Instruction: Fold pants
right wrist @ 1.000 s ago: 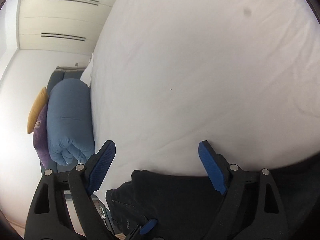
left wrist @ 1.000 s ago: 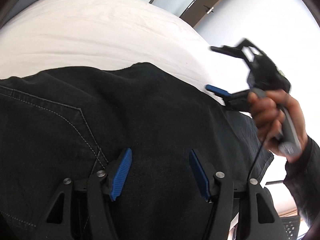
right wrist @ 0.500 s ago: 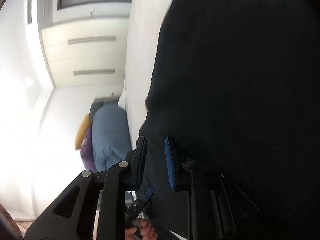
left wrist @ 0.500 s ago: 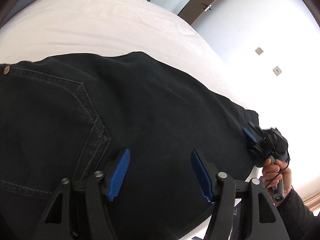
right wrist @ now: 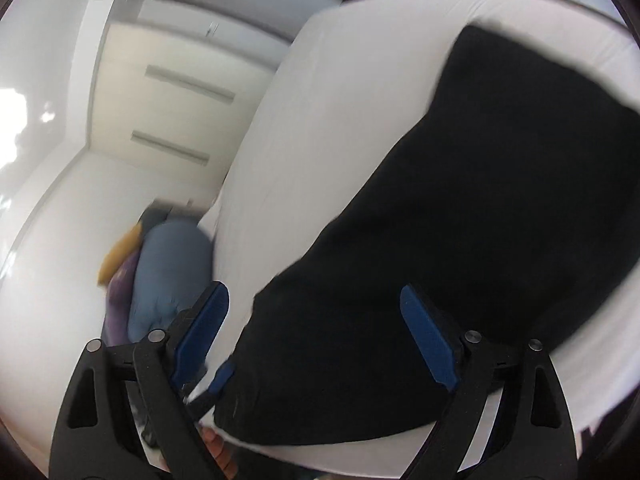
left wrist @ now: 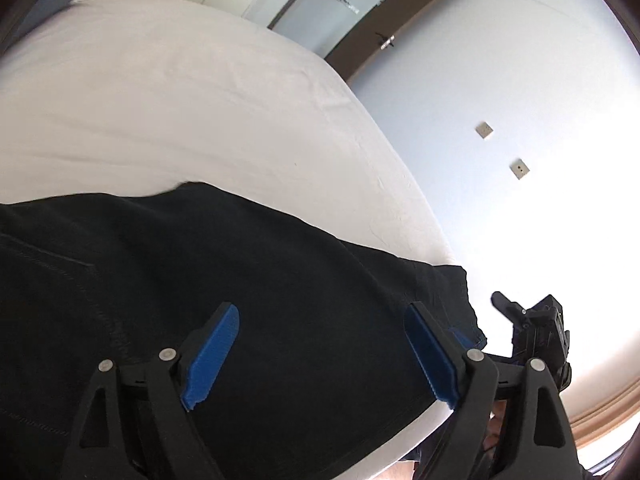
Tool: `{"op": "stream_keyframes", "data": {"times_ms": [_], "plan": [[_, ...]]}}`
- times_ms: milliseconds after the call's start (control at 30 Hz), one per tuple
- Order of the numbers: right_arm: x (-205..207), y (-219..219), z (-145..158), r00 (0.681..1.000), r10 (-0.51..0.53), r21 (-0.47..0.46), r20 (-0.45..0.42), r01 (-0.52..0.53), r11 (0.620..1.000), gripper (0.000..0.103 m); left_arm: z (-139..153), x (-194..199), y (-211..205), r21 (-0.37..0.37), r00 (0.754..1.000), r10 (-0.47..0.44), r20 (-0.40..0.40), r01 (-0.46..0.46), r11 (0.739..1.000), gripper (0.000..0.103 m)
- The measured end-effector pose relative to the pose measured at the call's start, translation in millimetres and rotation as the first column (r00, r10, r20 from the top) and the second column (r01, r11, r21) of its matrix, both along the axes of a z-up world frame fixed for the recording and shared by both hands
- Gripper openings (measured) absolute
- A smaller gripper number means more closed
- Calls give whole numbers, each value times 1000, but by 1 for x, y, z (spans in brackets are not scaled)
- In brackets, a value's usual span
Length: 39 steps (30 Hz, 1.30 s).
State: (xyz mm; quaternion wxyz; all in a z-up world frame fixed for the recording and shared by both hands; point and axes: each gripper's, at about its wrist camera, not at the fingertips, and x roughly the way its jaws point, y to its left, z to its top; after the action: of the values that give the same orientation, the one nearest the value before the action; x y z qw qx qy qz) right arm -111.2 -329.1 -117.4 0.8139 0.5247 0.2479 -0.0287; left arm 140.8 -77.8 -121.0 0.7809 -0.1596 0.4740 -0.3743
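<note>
Black pants [left wrist: 248, 304] lie spread flat across the white bed [left wrist: 168, 104], reaching to its edge. The left gripper [left wrist: 320, 354] hovers over the fabric, jaws opening, nothing pinched between its blue pads. The right gripper [right wrist: 314, 334] is opening too, above the pants' end, gripping nothing.

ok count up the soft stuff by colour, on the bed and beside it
black: 1, the pants lying on the bed
white: 1, the bed sheet
blue: 1, a rolled bundle beside the bed
yellow: 1, a cushion, blurred
purple: 1, a cushion, blurred
total: 5
</note>
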Motion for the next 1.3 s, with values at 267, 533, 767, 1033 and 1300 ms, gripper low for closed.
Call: {"op": "stream_keyframes", "data": {"times_ms": [267,533,767,1033,1300], "plan": [[56,-3,-46,992,15,29,-126,-11,1000,58,-52,74,72,144,997,45,-62,-36,989,39],[-26,-88,-45,953,-280,-12,-117,281,960,44,-58,74,231,124,984,173,-49,-166,978,5],[-103,-104,6,883,-465,-111,-64,457,882,84,-7,25,197,174,956,276,103,-291,941,91],[-115,-120,-45,890,-440,96,-122,451,887,84,14,-24,66,158,981,140,131,-160,974,103],[-128,-127,-78,874,-480,217,-82,485,847,84,-7,-41,11,224,997,44,67,-58,973,103]]}}
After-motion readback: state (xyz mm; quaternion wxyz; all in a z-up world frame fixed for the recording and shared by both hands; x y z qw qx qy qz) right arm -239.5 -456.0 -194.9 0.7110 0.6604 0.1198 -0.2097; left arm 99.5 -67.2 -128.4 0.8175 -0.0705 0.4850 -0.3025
